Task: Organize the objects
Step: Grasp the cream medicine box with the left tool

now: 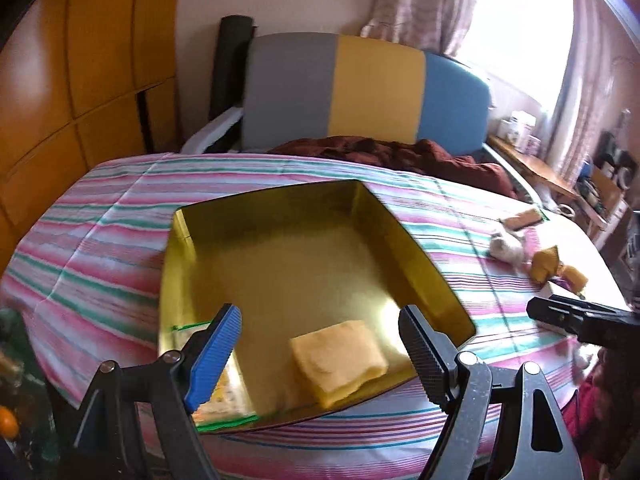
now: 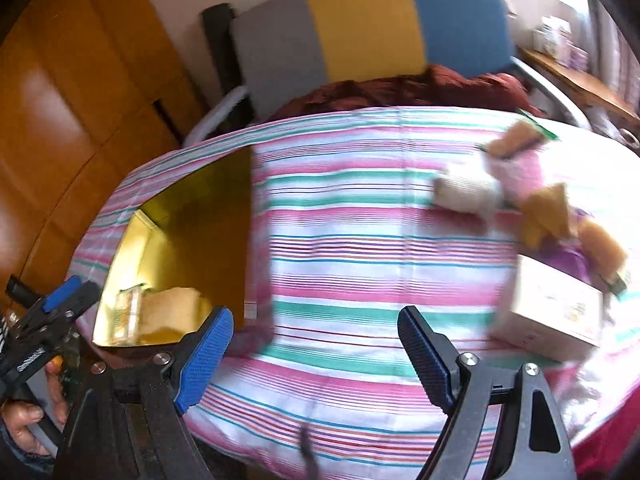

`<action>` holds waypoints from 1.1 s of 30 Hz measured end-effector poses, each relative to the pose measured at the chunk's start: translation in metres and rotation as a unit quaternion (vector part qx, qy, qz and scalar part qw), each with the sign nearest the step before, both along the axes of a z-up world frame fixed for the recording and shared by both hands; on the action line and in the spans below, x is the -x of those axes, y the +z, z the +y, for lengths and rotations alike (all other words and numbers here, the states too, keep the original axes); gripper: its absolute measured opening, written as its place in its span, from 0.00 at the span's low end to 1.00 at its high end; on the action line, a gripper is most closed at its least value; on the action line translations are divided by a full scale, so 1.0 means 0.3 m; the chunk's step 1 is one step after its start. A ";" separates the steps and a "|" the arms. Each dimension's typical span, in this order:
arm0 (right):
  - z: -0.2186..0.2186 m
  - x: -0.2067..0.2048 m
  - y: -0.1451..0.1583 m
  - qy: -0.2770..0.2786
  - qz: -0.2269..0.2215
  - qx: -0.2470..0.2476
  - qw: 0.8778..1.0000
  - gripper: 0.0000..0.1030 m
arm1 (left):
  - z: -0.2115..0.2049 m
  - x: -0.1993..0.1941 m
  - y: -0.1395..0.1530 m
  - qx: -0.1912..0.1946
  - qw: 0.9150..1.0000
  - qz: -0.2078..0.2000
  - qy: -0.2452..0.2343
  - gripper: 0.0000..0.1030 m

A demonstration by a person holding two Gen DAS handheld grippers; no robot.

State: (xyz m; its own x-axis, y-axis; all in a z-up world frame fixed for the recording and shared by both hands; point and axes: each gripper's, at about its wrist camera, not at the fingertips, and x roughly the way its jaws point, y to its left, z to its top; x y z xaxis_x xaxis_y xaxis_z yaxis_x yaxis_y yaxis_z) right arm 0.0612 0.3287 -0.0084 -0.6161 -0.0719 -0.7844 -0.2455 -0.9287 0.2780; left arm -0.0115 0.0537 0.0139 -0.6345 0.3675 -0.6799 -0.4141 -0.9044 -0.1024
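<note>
An open gold tin (image 1: 412, 248) lies on the striped tablecloth (image 1: 100, 232). Inside it are a folded yellow cloth (image 1: 338, 360) and a printed packet (image 1: 224, 396). My left gripper (image 1: 320, 354) hangs open just above the tin's near side, with nothing between its pads. My right gripper (image 2: 316, 356) is open and empty over the bare striped tablecloth (image 2: 360, 240), to the right of the tin (image 2: 208, 216). Loose items lie further right: a white box (image 2: 556, 308), a beige roll (image 2: 464, 192), a pink piece (image 2: 520, 172) and yellow-brown pieces (image 2: 548, 216). The picture is blurred there.
A chair with a grey, yellow and blue back (image 1: 360, 92) stands behind the table with a dark red cloth (image 1: 400, 152) on it. Wooden cupboard doors (image 1: 80, 60) fill the left. A cluttered shelf (image 1: 540, 168) runs along the right by the window. A hand (image 2: 28, 412) holds the left gripper.
</note>
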 end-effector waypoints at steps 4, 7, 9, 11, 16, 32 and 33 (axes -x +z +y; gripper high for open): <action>0.125 -0.072 0.022 -0.048 -0.003 -0.012 0.999 0.84 | 0.058 -0.003 0.006 -0.002 1.000 -0.001 -0.016 0.79; 0.241 -0.143 0.061 -0.092 0.000 -0.016 0.996 0.84 | 0.103 -0.010 0.005 -0.002 0.999 -0.009 -0.037 0.79; 0.322 -0.191 0.088 -0.125 -0.003 -0.023 0.992 0.84 | 0.137 -0.022 0.006 0.002 0.998 -0.007 -0.056 0.79; 0.400 -0.238 0.110 -0.149 -0.008 -0.025 0.988 0.84 | 0.179 -0.038 0.008 0.002 0.996 -0.008 -0.084 0.79; 0.528 -0.323 0.118 -0.190 -0.043 -0.034 0.980 0.84 | 0.308 -0.080 0.003 0.015 0.988 -0.010 -0.152 0.79; 0.651 -0.441 0.069 -0.239 -0.015 0.017 0.971 0.84 | 0.865 -0.253 -0.026 0.105 0.888 0.046 -0.445 0.96; 0.655 -0.444 0.066 -0.239 -0.013 0.020 0.971 0.84 | 0.892 -0.253 -0.033 0.112 0.883 0.048 -0.454 0.96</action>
State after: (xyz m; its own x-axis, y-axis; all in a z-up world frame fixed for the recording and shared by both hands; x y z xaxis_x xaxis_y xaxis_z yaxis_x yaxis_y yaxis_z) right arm 0.1945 0.5253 0.0114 -0.5667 0.1869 -0.8024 -0.6531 -0.6957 0.2992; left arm 0.0645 0.3212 0.0039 -0.2058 0.6175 -0.7591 -0.9757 -0.1889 0.1109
